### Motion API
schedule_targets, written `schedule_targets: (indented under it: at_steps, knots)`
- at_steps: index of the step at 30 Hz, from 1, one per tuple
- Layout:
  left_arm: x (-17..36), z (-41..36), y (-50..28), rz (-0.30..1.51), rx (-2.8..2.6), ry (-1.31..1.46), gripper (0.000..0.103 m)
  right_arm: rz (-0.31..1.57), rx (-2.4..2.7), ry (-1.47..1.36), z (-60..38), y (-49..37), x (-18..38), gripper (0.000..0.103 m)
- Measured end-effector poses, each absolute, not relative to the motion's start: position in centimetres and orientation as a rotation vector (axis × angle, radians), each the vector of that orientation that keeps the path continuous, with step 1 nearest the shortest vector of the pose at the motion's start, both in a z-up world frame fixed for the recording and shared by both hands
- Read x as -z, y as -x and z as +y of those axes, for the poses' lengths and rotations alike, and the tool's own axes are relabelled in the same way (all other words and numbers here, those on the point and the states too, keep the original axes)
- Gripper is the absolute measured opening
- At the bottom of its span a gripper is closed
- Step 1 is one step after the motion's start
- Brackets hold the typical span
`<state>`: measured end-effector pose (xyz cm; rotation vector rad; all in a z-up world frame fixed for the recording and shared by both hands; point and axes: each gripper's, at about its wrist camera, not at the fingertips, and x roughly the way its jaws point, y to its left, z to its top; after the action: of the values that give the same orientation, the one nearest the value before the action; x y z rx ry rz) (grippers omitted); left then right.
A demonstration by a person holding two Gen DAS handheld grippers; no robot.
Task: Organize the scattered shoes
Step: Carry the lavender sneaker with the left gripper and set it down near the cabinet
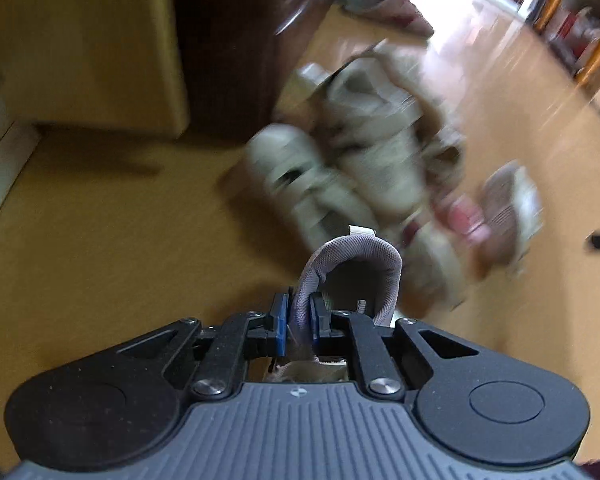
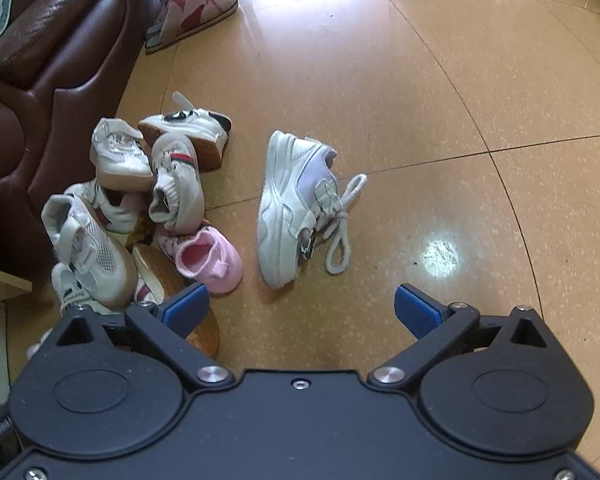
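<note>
Setting: glossy tan tiled floor (image 2: 400, 92), thin dark joints, bright glare at the far end.

Left edge, right wrist view: dark brown leather sofa (image 2: 52, 60); its base borders the shoe heap. In the left wrist view, a pale yellow cabinet (image 1: 84, 40) stands at upper left.

Left gripper (image 1: 299, 322): blue pads drawn together, clamped on the grey mesh collar of a shoe (image 1: 356, 252). The collar arches up past the fingertips; the rest of the shoe lies hidden under the gripper body. Background strongly blurred.

Right gripper (image 2: 302, 310): jaws wide apart, nothing between them, touching nothing, held above the floor.

Pile of small shoes (image 2: 140, 208): heaped against the sofa base, left of the right gripper; beige and white mesh sneakers, some on their sides with brown soles showing. Pink baby shoe (image 2: 210, 260) at its near right edge.

White sneaker (image 2: 292, 208): lies on its side, apart from the pile, laces loose to the right, just ahead of the open jaws.

Patterned red-and-white slippers (image 2: 192, 8): far end, beside the sofa.

Open room: bare floor right of and beyond the white sneaker.
</note>
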<state>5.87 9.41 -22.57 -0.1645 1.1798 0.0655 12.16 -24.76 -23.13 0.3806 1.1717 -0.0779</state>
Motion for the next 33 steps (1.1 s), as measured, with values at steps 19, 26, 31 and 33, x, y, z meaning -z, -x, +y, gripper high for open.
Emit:
schedule_targets:
  at_steps: [19,26,31,33]
  knots:
    - [28.2,14.8,-6.0,1.256,-0.115,0.141,0.037,1.191,0.159,-0.356,-26.1,-13.0,27.8,0.099]
    - [25.7,14.8,-5.7,1.267,-0.173,0.281,0.061,1.113,0.169,-0.357,-27.4,-13.9,28.5,0.072]
    - [19.4,12.3,-6.0,1.253,-0.079,0.322,0.066,1.054,0.155,-0.396,-28.8,-15.5,29.4,0.071]
    - [16.8,11.2,-6.0,1.258,-0.019,0.286,0.066,1.036,0.134,-0.436,-29.6,-16.2,30.1,0.071]
